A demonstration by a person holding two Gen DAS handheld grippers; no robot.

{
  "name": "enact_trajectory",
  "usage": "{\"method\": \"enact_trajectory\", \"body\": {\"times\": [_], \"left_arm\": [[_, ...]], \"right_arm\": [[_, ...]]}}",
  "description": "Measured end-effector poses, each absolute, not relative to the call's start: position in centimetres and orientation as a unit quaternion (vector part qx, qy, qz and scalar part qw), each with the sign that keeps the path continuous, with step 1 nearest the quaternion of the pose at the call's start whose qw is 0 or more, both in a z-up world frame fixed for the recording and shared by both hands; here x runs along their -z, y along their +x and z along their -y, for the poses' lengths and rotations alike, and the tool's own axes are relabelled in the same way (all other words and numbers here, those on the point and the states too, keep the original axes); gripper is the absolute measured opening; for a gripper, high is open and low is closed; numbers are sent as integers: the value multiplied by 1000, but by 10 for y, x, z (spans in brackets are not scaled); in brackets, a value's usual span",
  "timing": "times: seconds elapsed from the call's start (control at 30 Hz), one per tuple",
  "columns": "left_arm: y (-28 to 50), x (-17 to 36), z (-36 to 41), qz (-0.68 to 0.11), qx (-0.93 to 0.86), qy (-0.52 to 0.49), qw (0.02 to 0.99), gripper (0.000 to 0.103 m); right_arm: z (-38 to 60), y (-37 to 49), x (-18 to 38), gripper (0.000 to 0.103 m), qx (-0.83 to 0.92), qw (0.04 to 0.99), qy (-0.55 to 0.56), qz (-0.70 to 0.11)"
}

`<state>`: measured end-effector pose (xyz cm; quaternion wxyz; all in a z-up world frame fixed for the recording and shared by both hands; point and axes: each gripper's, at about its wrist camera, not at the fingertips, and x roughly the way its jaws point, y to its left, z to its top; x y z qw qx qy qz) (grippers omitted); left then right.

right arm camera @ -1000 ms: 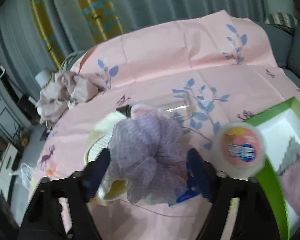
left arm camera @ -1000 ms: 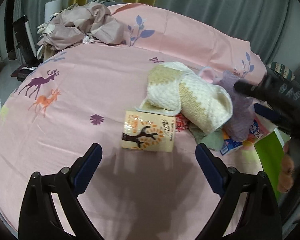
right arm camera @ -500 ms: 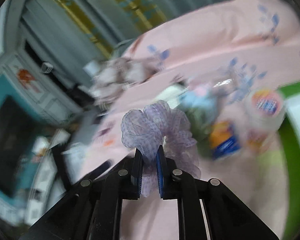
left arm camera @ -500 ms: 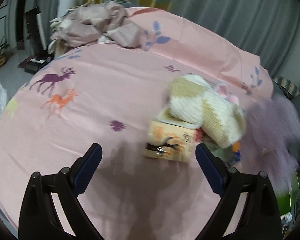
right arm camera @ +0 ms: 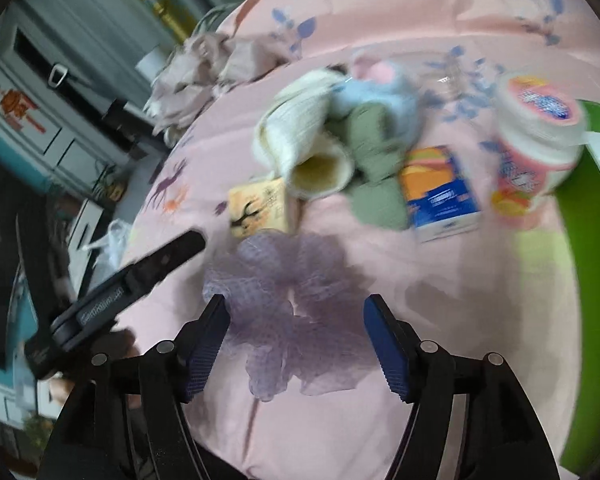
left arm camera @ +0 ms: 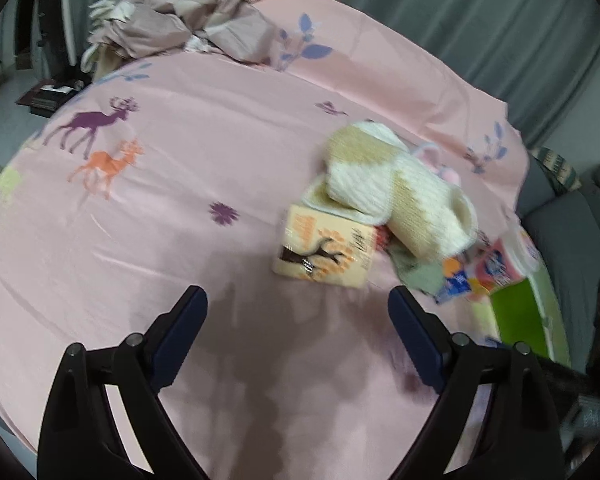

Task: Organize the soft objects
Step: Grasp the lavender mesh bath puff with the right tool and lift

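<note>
1. A lilac mesh bath pouf (right arm camera: 288, 304) lies on the pink bedsheet (right arm camera: 440, 320), between the right gripper (right arm camera: 296, 340) fingers, whose jaws have just been opening and no longer pinch it.
2. Just beyond sit a tissue pack (right arm camera: 260, 208) and a cream knit roll (right arm camera: 300, 140).
3. The left gripper (left arm camera: 296, 312) is spread wide, holding nothing.

Dim, even indoor light. Soft shadows on pink bedsheet (left arm camera: 180, 208) at lower centre. Strong fisheye bending, black vignette at corners. Motion blur across right-wrist view, milder in left-wrist view.
</note>
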<state>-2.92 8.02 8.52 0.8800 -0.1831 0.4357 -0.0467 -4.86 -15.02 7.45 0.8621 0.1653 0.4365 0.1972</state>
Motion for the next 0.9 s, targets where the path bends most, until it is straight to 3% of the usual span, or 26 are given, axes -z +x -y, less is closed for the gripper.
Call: {"method": "enact_trajectory", "body": {"times": [0.1,0.33,0.43,0.5,0.63,0.73,0.8,0.9], "left_arm": [[-39,-89,-73,-444,77,-184,873,83],[-63,-100,-69,-423,95,-182,883,80],[-65,-95,-70,-424,101,-180,882,79],[-64,-88,-68,-439,94,-176,876,73],[-65,-80,-59,-454,117,-166,867,69],[-67,-69,-46,-473,146,-166,853,55],[-67,-60,-38,-486,158,-166,843,36],[-62,-46,-30,-508,156,-163,831,30]], "right_arm": [[161,-48,-69,72,-202,852,194,-443],[160,-51,-73,72,-263,831,220,-437],[155,-52,-77,82,-251,841,203,-435],[151,-49,-74,82,-225,849,187,-440],[144,-40,-60,82,-219,839,188,-461],[140,-37,-55,82,-225,835,196,-463],[135,-34,-52,82,-228,834,198,-462],[130,-30,-45,79,-232,829,201,-468]]}}
